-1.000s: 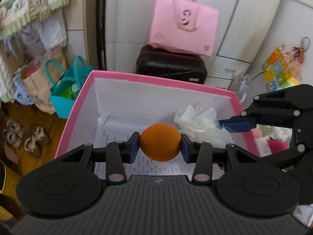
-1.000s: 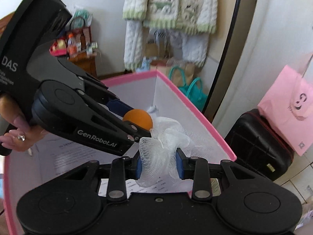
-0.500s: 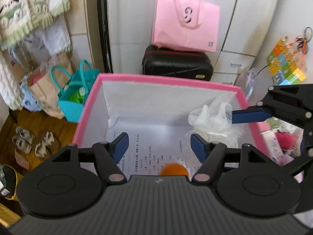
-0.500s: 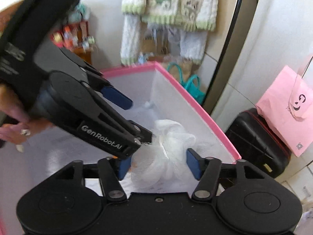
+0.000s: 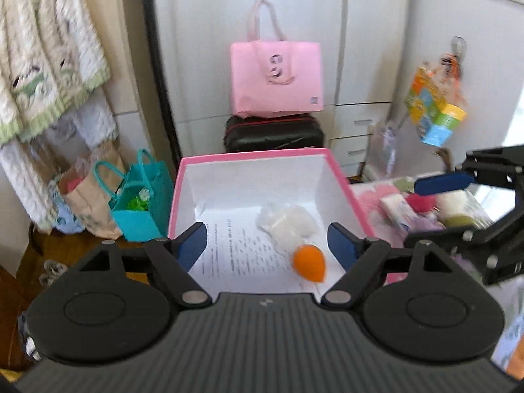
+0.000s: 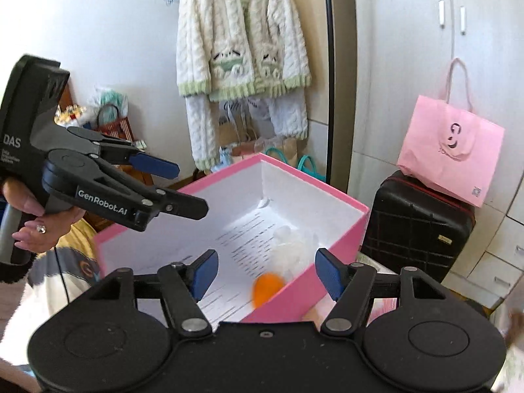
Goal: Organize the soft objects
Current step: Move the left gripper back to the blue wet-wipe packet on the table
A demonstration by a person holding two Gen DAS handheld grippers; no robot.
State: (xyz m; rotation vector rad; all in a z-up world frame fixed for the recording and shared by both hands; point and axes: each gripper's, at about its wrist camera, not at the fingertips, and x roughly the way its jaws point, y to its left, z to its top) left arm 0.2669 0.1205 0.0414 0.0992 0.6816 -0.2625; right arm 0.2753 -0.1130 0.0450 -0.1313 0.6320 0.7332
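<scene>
An orange sponge egg (image 5: 309, 262) and a white mesh pouf (image 5: 288, 224) lie on the paper at the bottom of the pink box (image 5: 252, 158). They also show in the right wrist view: the egg (image 6: 266, 290), the pouf (image 6: 293, 245), the box (image 6: 330, 196). My left gripper (image 5: 268, 244) is open and empty above the box. My right gripper (image 6: 266, 273) is open and empty above the box's right wall. In the left wrist view the right gripper's fingers (image 5: 442, 184) are over the pile to the right.
Several soft items (image 5: 422, 206) lie on a surface right of the box. A black suitcase (image 5: 273, 132) with a pink bag (image 5: 276, 77) stands behind. A teal bag (image 5: 139, 203) and a paper bag are on the floor at left. A knit cardigan (image 6: 242, 46) hangs on the wall.
Both grippers opened and let go: the orange egg and the white pouf dropped into the box. Both grippers then rose and drew back from the box.
</scene>
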